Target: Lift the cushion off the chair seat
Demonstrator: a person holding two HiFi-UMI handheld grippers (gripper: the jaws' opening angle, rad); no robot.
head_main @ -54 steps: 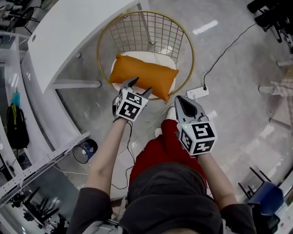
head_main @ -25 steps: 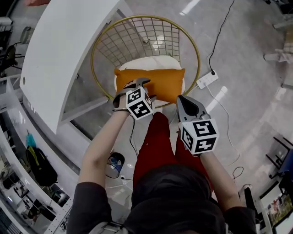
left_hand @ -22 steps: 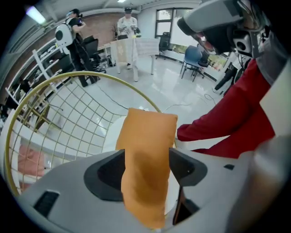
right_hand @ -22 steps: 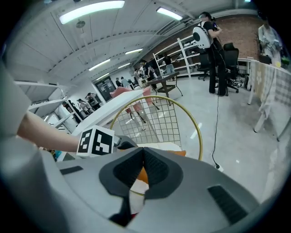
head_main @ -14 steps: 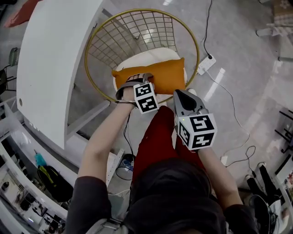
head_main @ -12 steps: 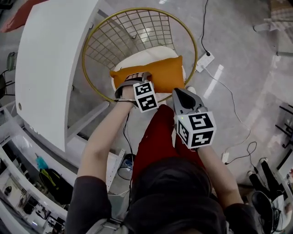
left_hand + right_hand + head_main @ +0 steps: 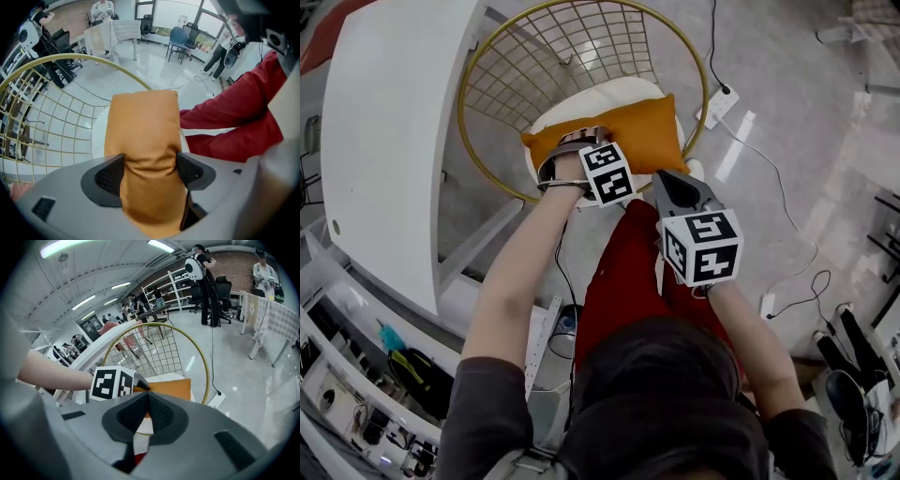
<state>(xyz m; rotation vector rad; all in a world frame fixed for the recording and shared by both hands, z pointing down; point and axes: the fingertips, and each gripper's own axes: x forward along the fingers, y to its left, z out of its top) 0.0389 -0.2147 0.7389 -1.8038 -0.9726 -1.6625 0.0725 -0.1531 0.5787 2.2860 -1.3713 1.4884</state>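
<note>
Left tool [image 7: 150,172] straddles the cushion's [image 7: 642,131] near edge, jaws wide; right tool [image 7: 146,414], closed, hangs outside the chair rim [image 7: 75,55].

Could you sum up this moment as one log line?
left tongs: open, astride cushion end | right tongs: shut, empty, clear of cushion | cushion: on seat, unlifted

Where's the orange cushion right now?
In the head view, upper middle, the cushion lies across the white chair seat. Its left end sits between the wide-open jaws of the left gripper.
</note>
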